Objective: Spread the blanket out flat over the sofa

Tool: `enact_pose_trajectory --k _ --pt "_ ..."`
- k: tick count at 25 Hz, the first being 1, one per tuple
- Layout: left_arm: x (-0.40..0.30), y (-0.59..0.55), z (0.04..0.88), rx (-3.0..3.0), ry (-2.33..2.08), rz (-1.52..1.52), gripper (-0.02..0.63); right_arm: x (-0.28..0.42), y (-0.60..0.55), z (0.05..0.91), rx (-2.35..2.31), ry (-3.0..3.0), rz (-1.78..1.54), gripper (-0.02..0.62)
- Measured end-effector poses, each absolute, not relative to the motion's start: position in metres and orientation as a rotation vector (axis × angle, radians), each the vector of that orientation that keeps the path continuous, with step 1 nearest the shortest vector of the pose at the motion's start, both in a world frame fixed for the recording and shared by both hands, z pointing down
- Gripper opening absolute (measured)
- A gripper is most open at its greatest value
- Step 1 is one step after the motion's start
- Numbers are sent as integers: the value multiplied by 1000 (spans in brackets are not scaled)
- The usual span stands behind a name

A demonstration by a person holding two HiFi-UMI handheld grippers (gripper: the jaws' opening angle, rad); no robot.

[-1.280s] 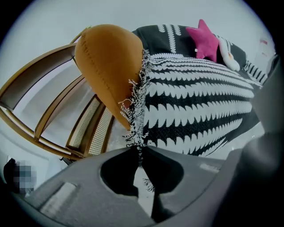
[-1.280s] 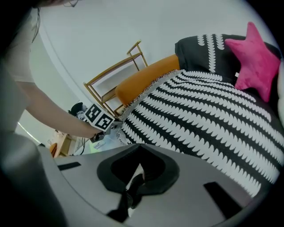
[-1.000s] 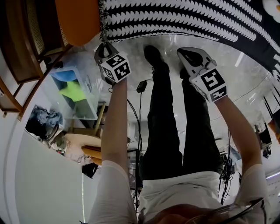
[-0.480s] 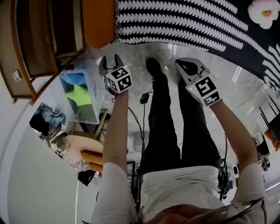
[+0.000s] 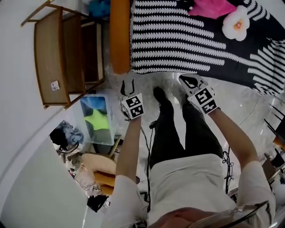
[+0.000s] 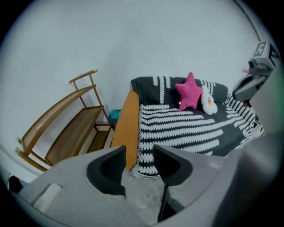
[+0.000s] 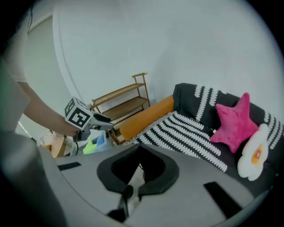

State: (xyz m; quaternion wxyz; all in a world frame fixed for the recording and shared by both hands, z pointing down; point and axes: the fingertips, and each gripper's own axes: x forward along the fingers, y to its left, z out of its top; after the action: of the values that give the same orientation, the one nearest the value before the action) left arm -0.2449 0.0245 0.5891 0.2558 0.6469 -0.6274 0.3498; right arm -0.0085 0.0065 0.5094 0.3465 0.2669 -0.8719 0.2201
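Note:
The black-and-white striped blanket (image 5: 187, 40) lies spread over the sofa's seat and back, its fringed edge hanging at the front beside the orange armrest (image 5: 119, 35). My left gripper (image 5: 128, 84) hovers over the floor just short of that front corner, open, with nothing between its jaws (image 6: 140, 153). My right gripper (image 5: 189, 80) is level with it further right, shut and empty (image 7: 140, 145). In the right gripper view the blanket (image 7: 186, 131) runs down from the backrest, and the left gripper (image 7: 95, 119) shows at the left.
A pink star cushion (image 5: 211, 8) and a white flower cushion (image 5: 236, 24) rest on the blanket against the back. A wooden shelf rack (image 5: 62, 58) stands left of the sofa, with a clear plastic bin (image 5: 98, 120) in front of it. My legs and cables are below.
The left gripper let go of the blanket's fringed corner and opened. Both grippers drew back from the sofa, and much more of the blanket now shows.

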Motion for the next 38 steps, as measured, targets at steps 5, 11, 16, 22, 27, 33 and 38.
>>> enact_pose_trajectory --k 5,11,16,22,27,33,38 --pt "-221 26 496 1770 -1719 845 199 -2 -3 420 750 -2316 567 -3" --pt "-197 33 392 1858 -1694 748 186 -1 -11 314 850 -2397 568 -3" --pt "-175 50 300 1987 -1659 705 173 16 3 235 951 -2426 557 -3" --pt "-157 61 223 2119 -1607 651 109 36 19 161 1032 -2453 464 -3" --pt "-132 72 176 2207 -1569 595 78 60 44 119 1065 -2487 412 -3" --pt "-108 82 132 2216 -1611 552 58 101 58 76 1066 -2537 375 -3" --pt "-80 90 99 2235 -1595 409 31 129 65 53 1041 -2589 338 -3"
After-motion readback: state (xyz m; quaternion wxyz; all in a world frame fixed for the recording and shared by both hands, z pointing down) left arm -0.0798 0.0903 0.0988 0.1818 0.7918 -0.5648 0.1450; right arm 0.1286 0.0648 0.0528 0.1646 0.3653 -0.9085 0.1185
